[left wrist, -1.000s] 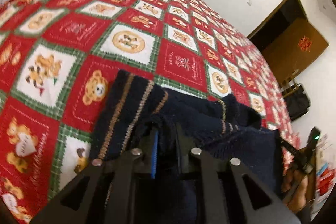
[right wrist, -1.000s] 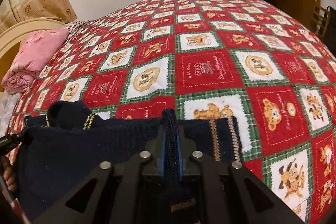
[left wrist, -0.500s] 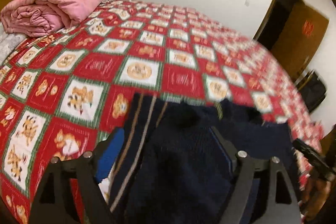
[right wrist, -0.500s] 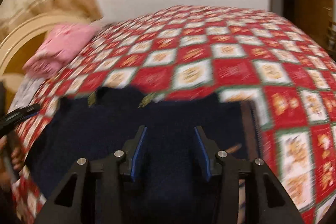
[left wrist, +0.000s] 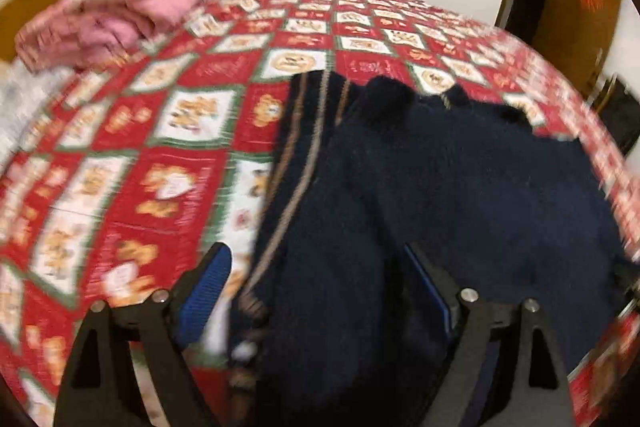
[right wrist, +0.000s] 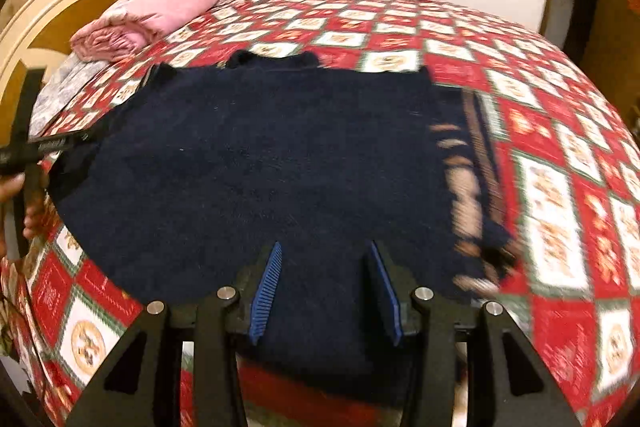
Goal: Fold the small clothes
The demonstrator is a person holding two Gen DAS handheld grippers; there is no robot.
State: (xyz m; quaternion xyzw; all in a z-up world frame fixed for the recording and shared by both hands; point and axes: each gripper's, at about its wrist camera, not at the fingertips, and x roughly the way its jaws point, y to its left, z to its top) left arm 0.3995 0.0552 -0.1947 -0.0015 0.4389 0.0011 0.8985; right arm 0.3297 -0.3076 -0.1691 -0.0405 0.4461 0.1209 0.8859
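Both grippers have let go since a second ago, when each was pinched on a fold of the navy knit: the left gripper (left wrist: 316, 291) now has its fingers spread wide over the garment's striped left edge, and the right gripper (right wrist: 325, 291) stands moderately open above the near hem, neither holding anything. That navy sweater (right wrist: 260, 163) lies spread across the near part of the red patchwork quilt (right wrist: 560, 163), its neck end toward the far side and tan-striped bands showing at both side edges. It looks like a thick, soft knit, probably light but limp and clingy, so it should sag and stretch if lifted from one point. Pinching a doubled edge or a ribbed striped band at two well-separated places seems the safest hold. A folded pink blanket (right wrist: 140, 15) sits far left.
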